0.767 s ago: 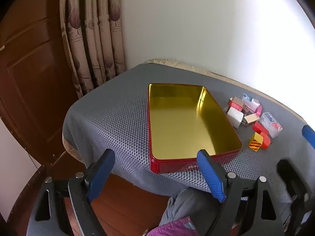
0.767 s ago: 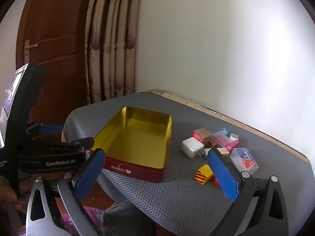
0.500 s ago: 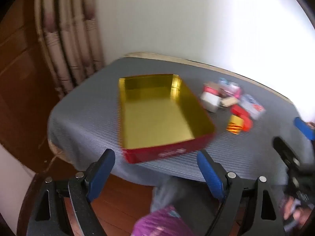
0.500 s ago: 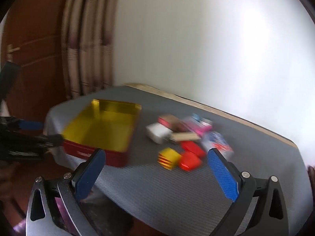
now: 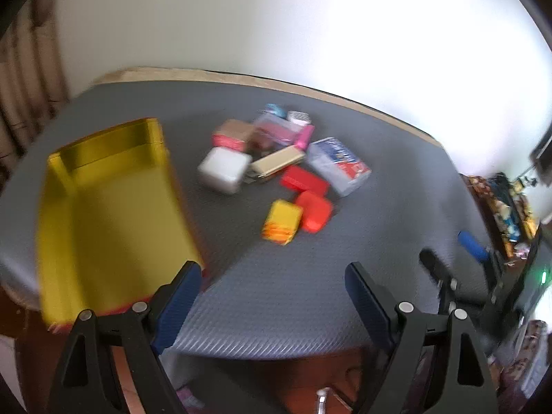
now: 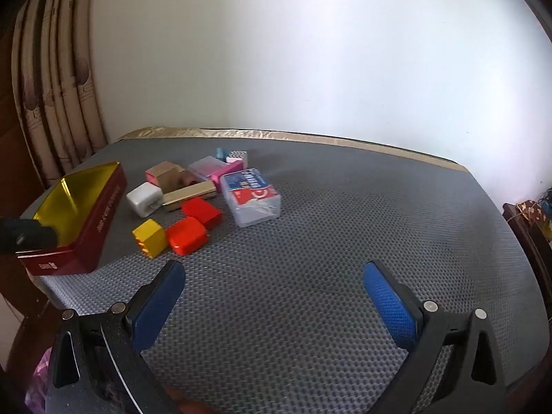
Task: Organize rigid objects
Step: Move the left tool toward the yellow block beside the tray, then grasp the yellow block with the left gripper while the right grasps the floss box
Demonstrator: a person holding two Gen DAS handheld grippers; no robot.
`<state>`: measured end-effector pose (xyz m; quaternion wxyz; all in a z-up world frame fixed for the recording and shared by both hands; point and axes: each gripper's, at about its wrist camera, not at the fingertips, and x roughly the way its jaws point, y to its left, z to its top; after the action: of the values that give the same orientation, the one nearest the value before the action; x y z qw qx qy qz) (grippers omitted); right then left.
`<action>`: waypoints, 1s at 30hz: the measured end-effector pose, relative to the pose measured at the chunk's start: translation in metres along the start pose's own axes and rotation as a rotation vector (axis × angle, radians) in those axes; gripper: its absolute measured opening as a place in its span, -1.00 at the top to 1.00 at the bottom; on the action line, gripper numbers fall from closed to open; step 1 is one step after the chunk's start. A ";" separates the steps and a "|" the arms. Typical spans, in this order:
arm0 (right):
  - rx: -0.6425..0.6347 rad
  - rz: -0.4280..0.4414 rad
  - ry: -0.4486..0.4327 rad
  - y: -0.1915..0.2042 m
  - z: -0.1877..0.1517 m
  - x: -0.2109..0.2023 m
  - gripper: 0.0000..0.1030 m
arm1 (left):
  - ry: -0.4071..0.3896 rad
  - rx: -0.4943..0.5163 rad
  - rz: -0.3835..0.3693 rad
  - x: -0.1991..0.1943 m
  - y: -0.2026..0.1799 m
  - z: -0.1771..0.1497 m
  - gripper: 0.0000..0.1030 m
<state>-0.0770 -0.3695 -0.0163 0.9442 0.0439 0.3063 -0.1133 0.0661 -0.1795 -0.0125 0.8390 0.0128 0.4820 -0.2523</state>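
A red tin with a gold inside (image 5: 103, 207) (image 6: 79, 203) lies open on the left of the grey table mat (image 6: 327, 258). Right of it is a pile of small objects: a white cube (image 5: 224, 169) (image 6: 144, 199), a yellow block (image 5: 281, 222) (image 6: 150, 238), two red cases (image 5: 314, 212) (image 6: 188, 239), a tan bar (image 5: 277, 164), a clear card box (image 5: 339, 165) (image 6: 250, 195) and pink boxes (image 6: 214, 170). My left gripper (image 5: 272, 288) is open and empty above the near table edge. My right gripper (image 6: 274, 288) is open and empty over the mat, near the pile.
A white wall stands behind the table. Curtains (image 6: 51, 103) hang at the left. A cluttered shelf (image 5: 507, 207) is at the far right. The right gripper's body (image 5: 483, 276) shows at the right of the left wrist view.
Both views have swung right. The pile now sits centred ahead of the left gripper and the tin has slid to the left edge. Both grippers stayed open.
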 end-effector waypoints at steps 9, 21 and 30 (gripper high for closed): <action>0.067 0.004 0.045 -0.031 -0.004 0.018 -0.99 | 0.088 0.145 0.018 0.067 -0.013 0.027 -0.70; 0.120 0.025 0.130 -0.043 -0.014 0.045 -0.99 | 0.153 0.260 0.058 0.099 -0.007 0.027 -0.06; 0.147 0.030 0.157 -0.047 -0.018 0.054 -0.99 | 0.177 0.236 0.026 0.112 0.012 0.031 0.42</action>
<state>-0.0566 -0.4225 -0.0632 0.9130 0.1264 0.3697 -0.1173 0.1422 -0.2232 -0.0896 0.7890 0.1396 0.5209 -0.2944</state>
